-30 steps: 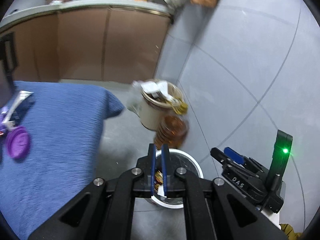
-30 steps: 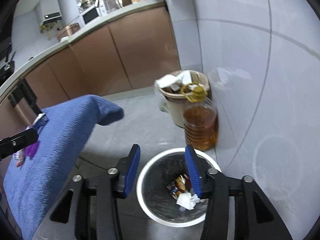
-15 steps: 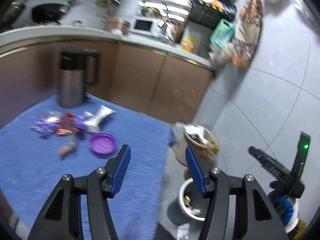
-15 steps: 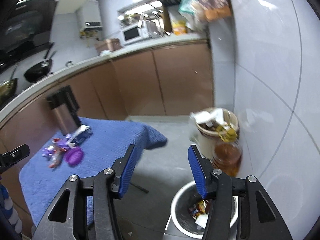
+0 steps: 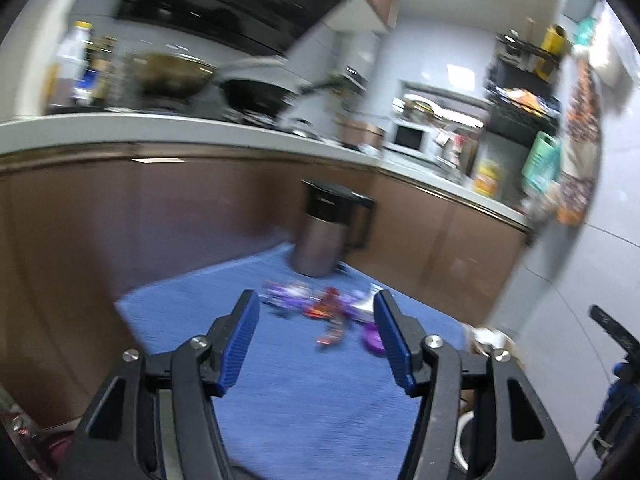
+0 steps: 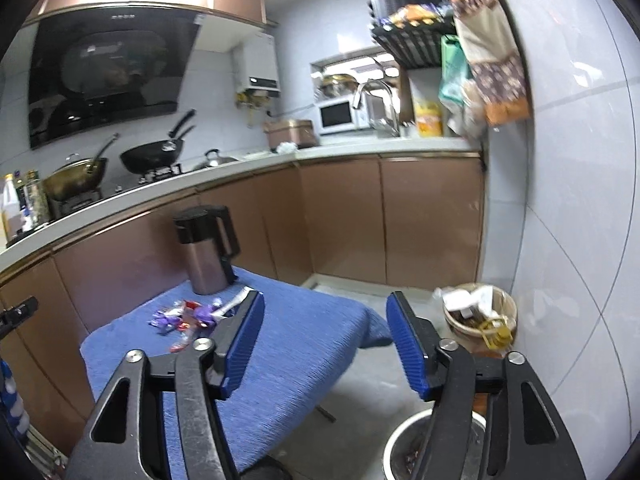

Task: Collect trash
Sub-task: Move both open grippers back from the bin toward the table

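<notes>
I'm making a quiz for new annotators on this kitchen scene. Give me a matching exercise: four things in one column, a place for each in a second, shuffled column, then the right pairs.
Things:
1. thermos jug
2. candy wrappers
3. white trash bin
4. black wok

Places:
A. on the stove, on the counter
B. on the floor, beside the table
C. upright at the far end of the blue tablecloth
D. scattered on the cloth, in front of the jug

Pairs: 1-C, 2-D, 3-B, 4-A
</notes>
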